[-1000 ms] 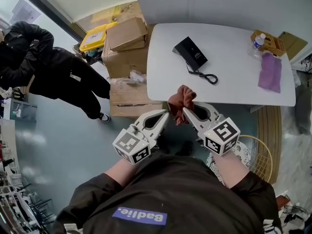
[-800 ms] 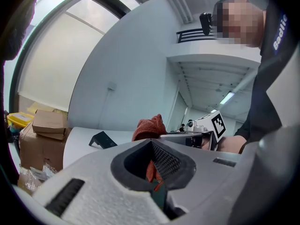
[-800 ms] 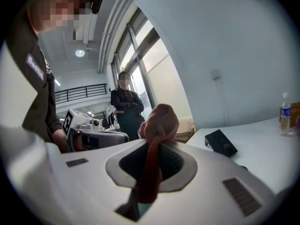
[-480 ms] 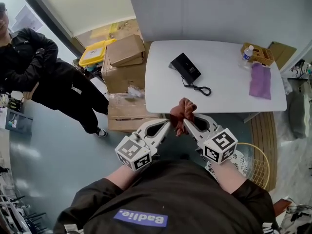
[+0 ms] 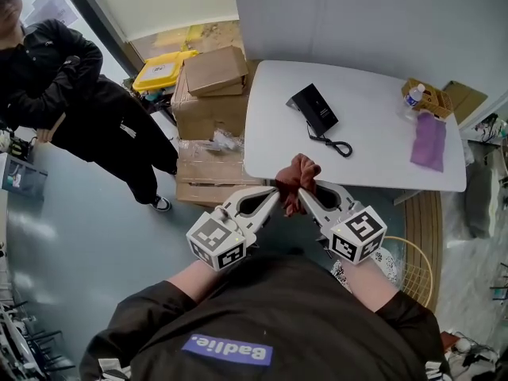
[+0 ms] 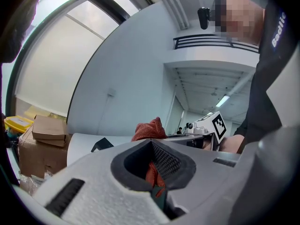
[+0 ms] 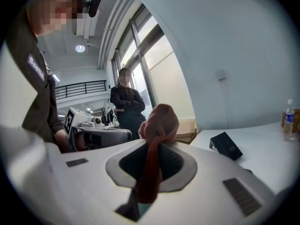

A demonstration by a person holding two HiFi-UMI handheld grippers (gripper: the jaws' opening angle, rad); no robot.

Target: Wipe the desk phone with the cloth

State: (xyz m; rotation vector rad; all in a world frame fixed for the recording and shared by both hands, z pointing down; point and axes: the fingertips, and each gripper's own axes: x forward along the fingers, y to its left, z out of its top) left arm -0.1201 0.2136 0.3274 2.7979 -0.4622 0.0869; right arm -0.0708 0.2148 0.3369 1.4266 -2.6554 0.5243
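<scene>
White lettering reading "Badlie." showed upside down on a purple patch (image 5: 227,351) on the person's dark top (image 5: 262,308); similar white lettering (image 6: 280,29) ran up the top in the left gripper view.

white table (image 5: 373,125): desk phone (image 5: 314,108), purple cloth (image 5: 429,140), bottle (image 5: 410,96)

looks like an office or lab workspace with a storage corner. plain white rounded counter (image 5: 373,145) carries a black corded desk phone (image 5: 314,108) and a clear plastic water bottle (image 5: 410,96). brown cardboard boxes (image 5: 208,105) are stacked beside the counter, next to a yellow-lidded plastic bin (image 5: 161,70). glossy grey-blue floor (image 5: 95,236). tall metal-framed windows (image 7: 159,64), a black mezzanine railing (image 7: 82,88) and round ceiling lights (image 7: 80,48) show in the right tool view. a person in black clothes (image 5: 71,86) stands by with arms crossed.
</scene>
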